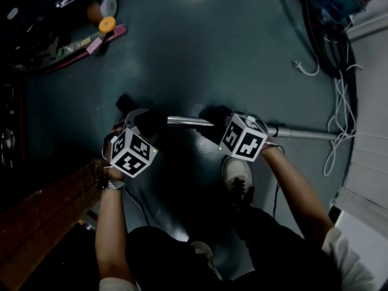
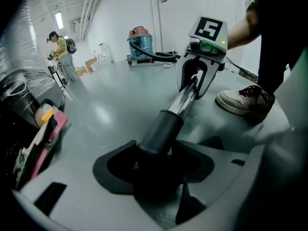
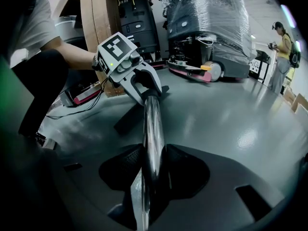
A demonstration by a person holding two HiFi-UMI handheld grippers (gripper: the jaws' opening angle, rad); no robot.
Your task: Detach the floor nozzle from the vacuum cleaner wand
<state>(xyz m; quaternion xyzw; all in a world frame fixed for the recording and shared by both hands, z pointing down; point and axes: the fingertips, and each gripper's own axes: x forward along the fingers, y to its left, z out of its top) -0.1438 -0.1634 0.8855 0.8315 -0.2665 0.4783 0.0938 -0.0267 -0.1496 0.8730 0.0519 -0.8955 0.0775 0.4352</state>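
The black plastic floor nozzle (image 2: 161,131) is on the end of the chrome metal wand (image 2: 186,97). In my left gripper view I see only its round neck; the foot is out of frame. My left gripper (image 2: 156,155) is pinching that neck, both pads snug against it.

From the right gripper view the nozzle (image 3: 126,120) shows as a flat dark piece lying on the glossy grey-green floor (image 3: 231,109). It sits just beyond the left gripper (image 3: 146,93), which covers the joint. My right gripper (image 3: 151,170) is clamped on the bare wand (image 3: 153,129), further along the tube.

In the dim head view the wand (image 1: 188,122) runs across between the left gripper (image 1: 143,121) and the right gripper (image 1: 215,130), then carries on to the right. The nozzle (image 1: 125,105) is a dark shape I can barely make out.

A white sneaker (image 1: 237,176) stands on the floor (image 1: 200,53) near the right gripper. A blue canister vacuum with a red lid (image 2: 140,40) sits well apart by the wall, cut off in the head view's corner.
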